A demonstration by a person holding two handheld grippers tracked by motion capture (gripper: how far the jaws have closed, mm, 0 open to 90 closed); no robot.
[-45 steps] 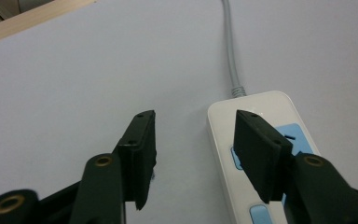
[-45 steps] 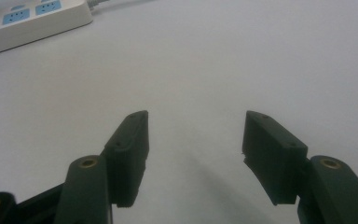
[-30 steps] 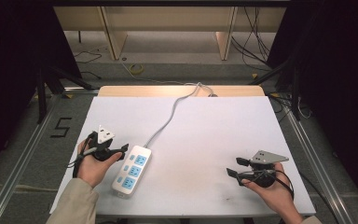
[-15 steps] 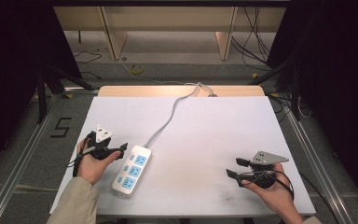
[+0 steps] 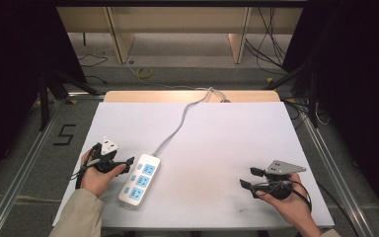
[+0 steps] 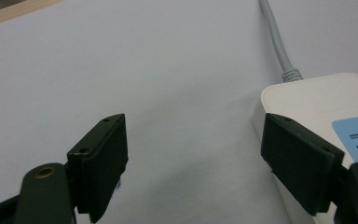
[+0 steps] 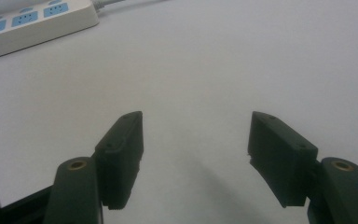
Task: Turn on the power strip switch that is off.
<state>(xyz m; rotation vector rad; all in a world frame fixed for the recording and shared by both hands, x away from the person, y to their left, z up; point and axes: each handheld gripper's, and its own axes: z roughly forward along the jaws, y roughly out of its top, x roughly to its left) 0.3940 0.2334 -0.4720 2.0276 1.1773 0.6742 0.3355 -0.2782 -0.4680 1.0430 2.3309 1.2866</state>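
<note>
Power strip (image 5: 140, 179) lay on white table (image 5: 217, 138), just beside left gripper (image 5: 116, 162), outside its jaws; right gripper (image 5: 250, 178) well apart. Left jaws just been opening, wide, empty; right jaws wide, empty. Strip white, blue socket panels, grey cord (image 5: 177, 128) trailing away.
</note>
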